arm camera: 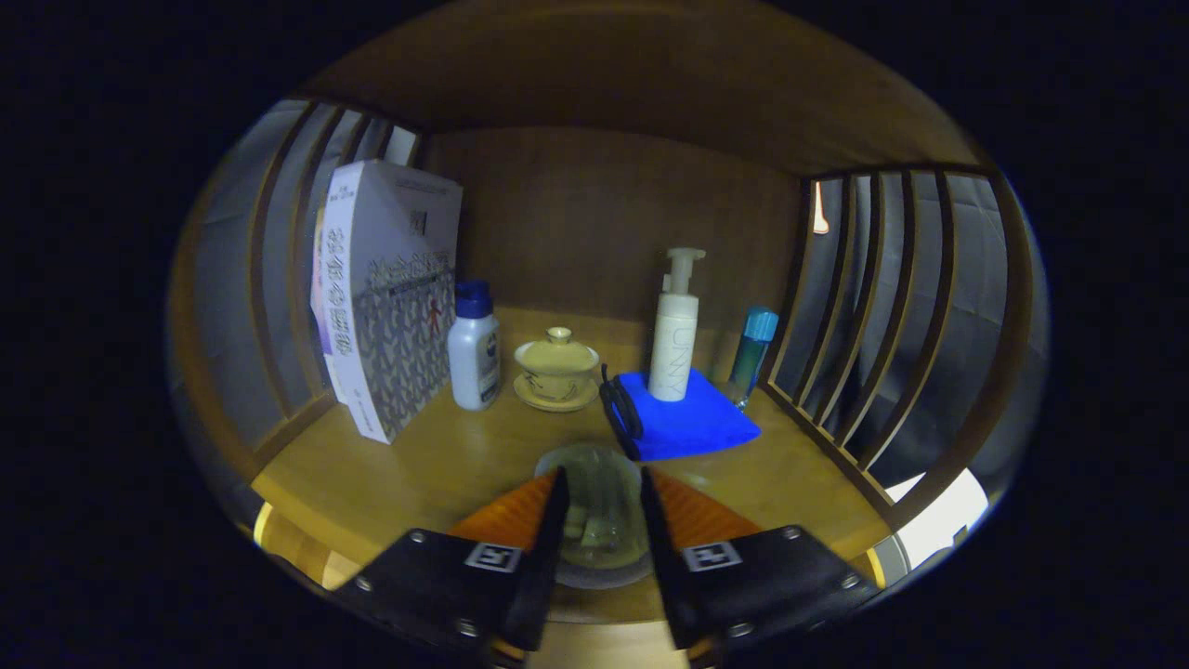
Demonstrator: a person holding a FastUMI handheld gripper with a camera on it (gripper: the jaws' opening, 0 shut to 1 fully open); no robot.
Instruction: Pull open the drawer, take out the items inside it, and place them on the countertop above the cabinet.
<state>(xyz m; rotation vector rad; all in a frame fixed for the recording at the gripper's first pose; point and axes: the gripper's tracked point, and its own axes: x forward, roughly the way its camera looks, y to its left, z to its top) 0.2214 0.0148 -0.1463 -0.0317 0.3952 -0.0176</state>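
Now glass jar (600, 506) between jaws, both fingers (548, 520) touching, on countertop (446, 465).

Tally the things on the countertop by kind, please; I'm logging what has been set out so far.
Bottles: 3 (blue-capped white bottle, white pump bottle, blue-capped slim bottle)
Boxes: 1 (upright box)
Lidded cups on saucers: 1
Blue cloths: 1
Clear jars between the gripper fingers: 1
Total: 7

The tool (602, 492) covers both sides of the glass jar (599, 506); whether its fingers press it is unclear. The box (385, 297) hides the slats behind.
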